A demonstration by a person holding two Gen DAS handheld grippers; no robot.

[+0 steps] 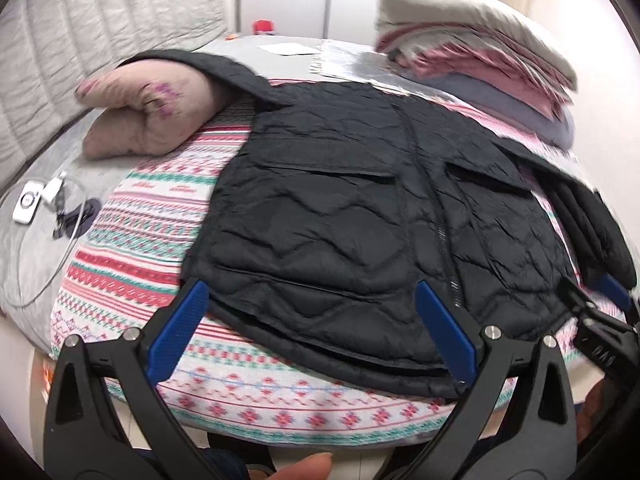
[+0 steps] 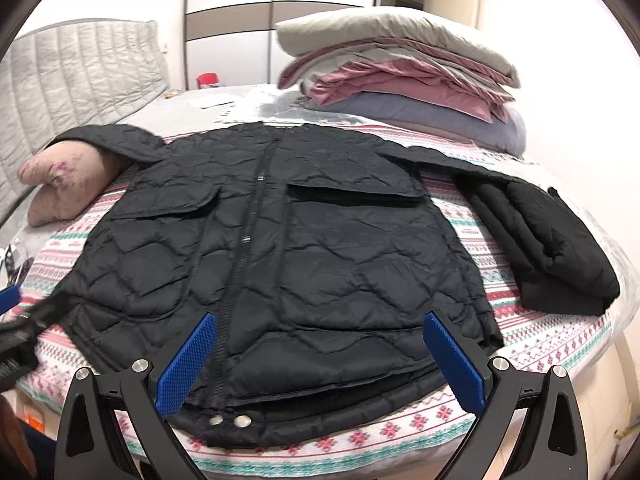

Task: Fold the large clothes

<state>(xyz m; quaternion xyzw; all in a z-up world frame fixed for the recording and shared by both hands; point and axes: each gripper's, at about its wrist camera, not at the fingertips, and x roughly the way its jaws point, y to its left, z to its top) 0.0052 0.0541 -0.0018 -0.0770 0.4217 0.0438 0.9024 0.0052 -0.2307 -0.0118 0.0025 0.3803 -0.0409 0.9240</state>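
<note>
Both grippers, left [image 1: 316,330] and right [image 2: 320,360], fingers spread, empty over jacket [image 2: 272,248] near hem; pinch both layers, fold evenly.

The black quilted jacket [image 2: 280,248] lies flat, front up and zipped, on the patterned blanket [image 2: 532,344]. The right gripper [image 2: 320,356] hovers above the hem, jaws wide apart. A folded black garment [image 2: 552,248] lies beside the right sleeve. Stacked bedding [image 2: 400,72] sits behind.
</note>
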